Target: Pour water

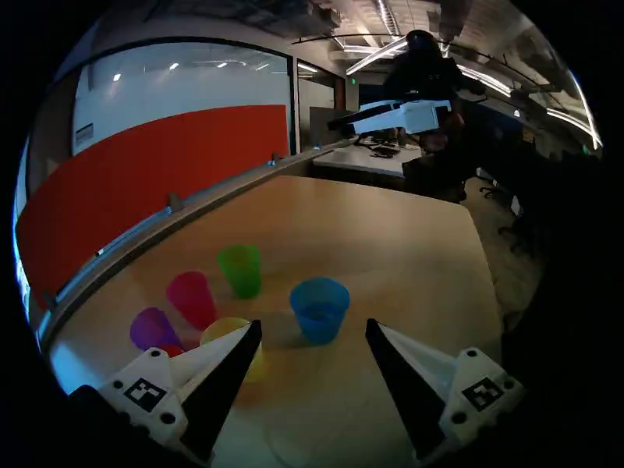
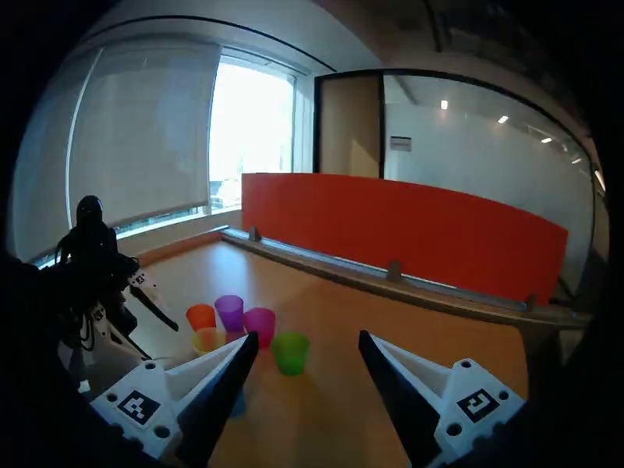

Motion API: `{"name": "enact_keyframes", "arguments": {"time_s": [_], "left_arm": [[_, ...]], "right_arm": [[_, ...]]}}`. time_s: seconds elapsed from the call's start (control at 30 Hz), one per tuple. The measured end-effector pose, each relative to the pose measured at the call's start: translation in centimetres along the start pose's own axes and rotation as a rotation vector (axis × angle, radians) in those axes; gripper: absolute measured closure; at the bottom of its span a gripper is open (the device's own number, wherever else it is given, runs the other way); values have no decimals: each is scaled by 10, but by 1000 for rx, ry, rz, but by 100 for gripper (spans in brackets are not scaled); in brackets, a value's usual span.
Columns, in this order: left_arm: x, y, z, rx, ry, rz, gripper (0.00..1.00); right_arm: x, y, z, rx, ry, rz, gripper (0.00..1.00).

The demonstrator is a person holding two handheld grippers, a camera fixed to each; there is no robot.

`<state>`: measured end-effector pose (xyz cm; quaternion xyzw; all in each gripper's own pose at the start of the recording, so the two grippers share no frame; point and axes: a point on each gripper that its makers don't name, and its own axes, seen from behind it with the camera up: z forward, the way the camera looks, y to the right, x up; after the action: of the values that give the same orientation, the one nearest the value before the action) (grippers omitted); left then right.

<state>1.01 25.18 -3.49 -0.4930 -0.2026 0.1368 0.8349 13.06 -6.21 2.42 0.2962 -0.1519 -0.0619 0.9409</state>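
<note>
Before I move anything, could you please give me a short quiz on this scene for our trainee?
1. True or false: the blue cup stands ungrasped ahead of the left gripper's open fingers.
2. The right gripper is: A open, B shut on a cup, C shut on nothing.
3. Fill in: the green cup's nearest neighbour is the ___ cup.
Key: 1 true; 2 A; 3 pink cup.

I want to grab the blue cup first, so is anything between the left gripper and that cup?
Nothing visible. The blue cup stands straight ahead of the left gripper, in line with the gap between its open jaws. The yellow cup sits aside, partly behind one finger.
</note>
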Motion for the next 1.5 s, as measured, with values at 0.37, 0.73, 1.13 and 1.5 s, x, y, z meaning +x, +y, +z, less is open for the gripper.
{"name": "enact_keyframes", "arguments": {"time_s": [0.37, 0.73, 1.13, 1.5], "left_arm": [[-9, 4, 22, -27, -27, -22, 1], [-18, 9, 50, -42, -60, -7, 1], [-27, 9, 76, -35, -93, 2, 0], [-28, 13, 104, -40, -111, 19, 0]], "right_arm": [[-12, 3, 10, 10, -19, 4, 1], [-24, 6, 23, 23, -37, 13, 1], [-28, 6, 36, 33, -46, 2, 1], [-33, 10, 43, 37, -43, 15, 1]]}}
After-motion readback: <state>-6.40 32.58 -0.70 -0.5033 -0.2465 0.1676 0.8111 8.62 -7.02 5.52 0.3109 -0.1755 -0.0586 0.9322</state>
